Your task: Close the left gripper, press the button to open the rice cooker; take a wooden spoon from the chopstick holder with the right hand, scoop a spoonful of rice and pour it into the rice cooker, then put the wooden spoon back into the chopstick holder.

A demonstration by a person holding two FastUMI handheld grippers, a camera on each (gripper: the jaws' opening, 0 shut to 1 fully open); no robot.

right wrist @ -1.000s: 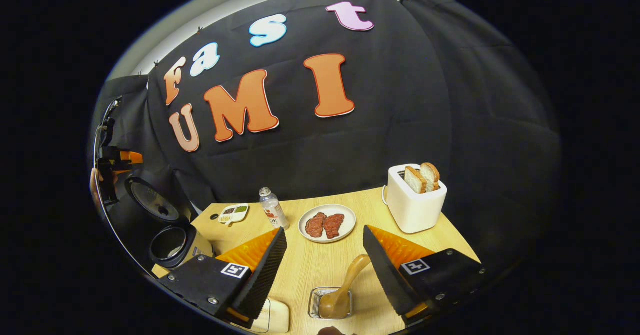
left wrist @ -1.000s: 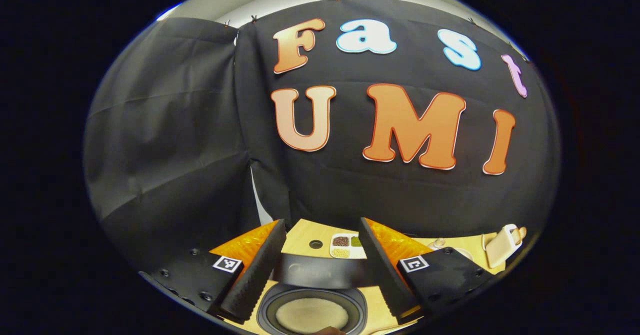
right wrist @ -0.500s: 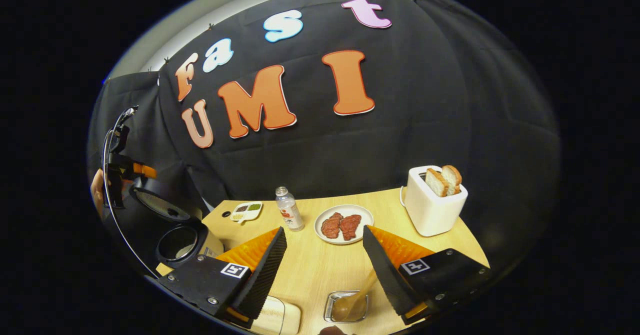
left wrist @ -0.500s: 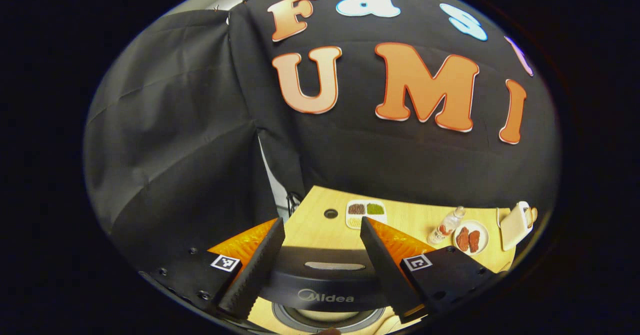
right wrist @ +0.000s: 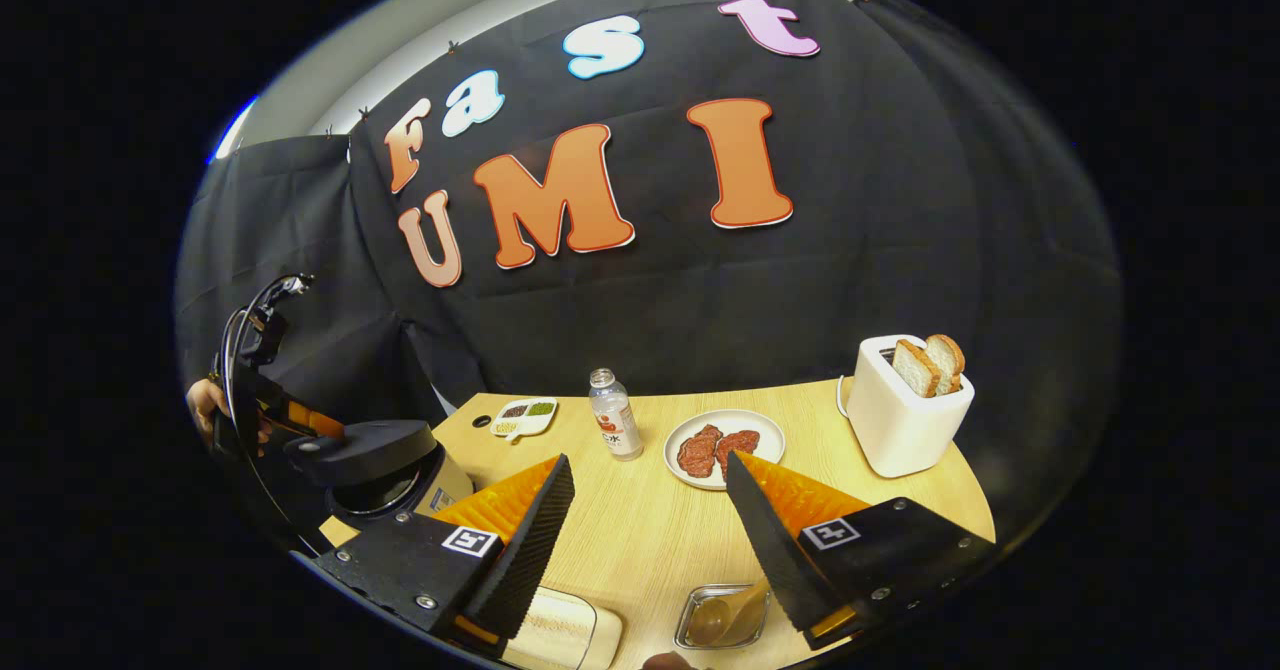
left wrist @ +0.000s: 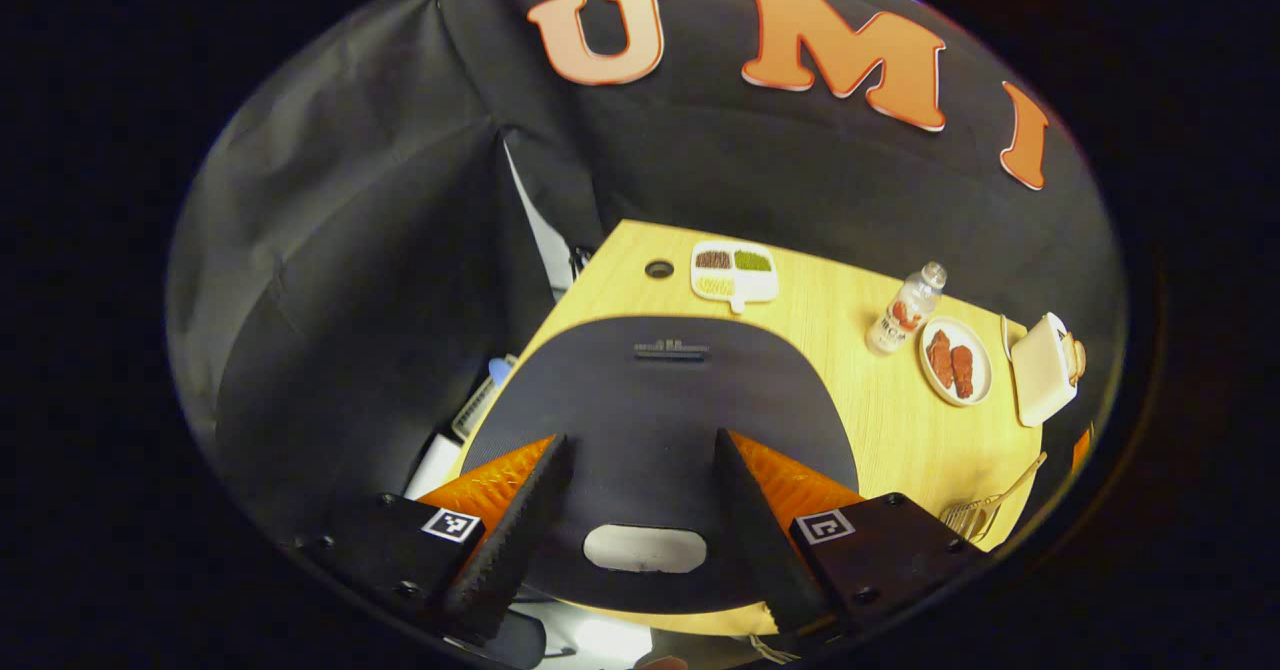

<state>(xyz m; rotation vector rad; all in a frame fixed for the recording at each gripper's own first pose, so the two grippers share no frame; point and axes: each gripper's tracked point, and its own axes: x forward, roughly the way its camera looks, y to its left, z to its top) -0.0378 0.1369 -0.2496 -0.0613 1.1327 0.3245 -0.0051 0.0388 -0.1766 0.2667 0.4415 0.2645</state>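
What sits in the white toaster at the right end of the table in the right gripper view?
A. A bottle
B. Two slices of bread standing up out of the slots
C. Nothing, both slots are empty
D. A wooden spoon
B: two browned slices of bread stand up out of the top of the white toaster.

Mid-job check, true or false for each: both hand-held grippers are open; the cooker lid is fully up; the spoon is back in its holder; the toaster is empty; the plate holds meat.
1. Both hand-held grippers, left and right, are open: true.
2. Rice cooker lid stands fully up: false, it is nearly down.
3. Wooden spoon sits in the chopstick holder: true.
4. Toaster is empty: false, it holds bread.
5. Plate holds meat: true.
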